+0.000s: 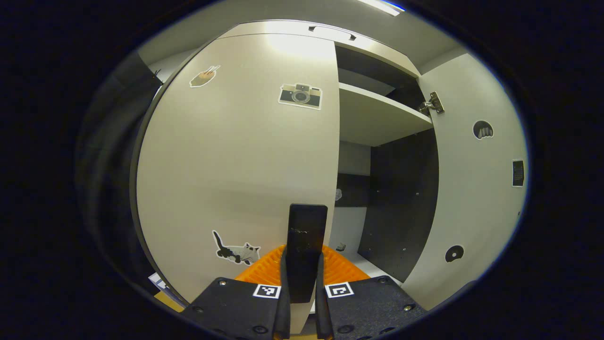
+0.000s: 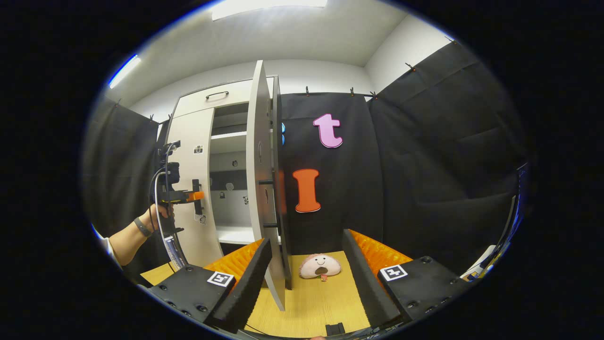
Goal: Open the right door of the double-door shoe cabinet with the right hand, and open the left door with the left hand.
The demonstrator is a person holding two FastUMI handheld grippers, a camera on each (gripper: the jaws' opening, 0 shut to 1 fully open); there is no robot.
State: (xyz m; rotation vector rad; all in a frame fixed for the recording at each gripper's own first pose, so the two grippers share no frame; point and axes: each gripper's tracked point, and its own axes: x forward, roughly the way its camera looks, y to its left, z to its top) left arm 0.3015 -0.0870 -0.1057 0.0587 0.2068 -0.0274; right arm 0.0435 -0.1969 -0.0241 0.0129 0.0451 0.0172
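Note:
The cabinet's left door (image 1: 236, 156) is pale, carries stickers and looks shut. Its black vertical handle (image 1: 306, 236) stands between the fingers of my left gripper (image 1: 304, 267), which is shut on it. In the right gripper view a hand holds that left gripper (image 2: 194, 194) against the left door (image 2: 193, 156). The right door (image 2: 262, 189) is swung wide and seen edge-on, with its handle (image 2: 270, 203) on the far face. My right gripper (image 2: 306, 278) is open, and the door's lower edge stands between its fingers, nearer the left one. The right door's inner face (image 1: 472, 189) is at the right.
Inside the cabinet are a white shelf (image 1: 377, 118) and dark walls. A drawer front with a handle (image 2: 217, 94) tops the cabinet. A small plush toy (image 2: 320, 267) lies on the wooden surface (image 2: 311, 307) by the black cloth wall.

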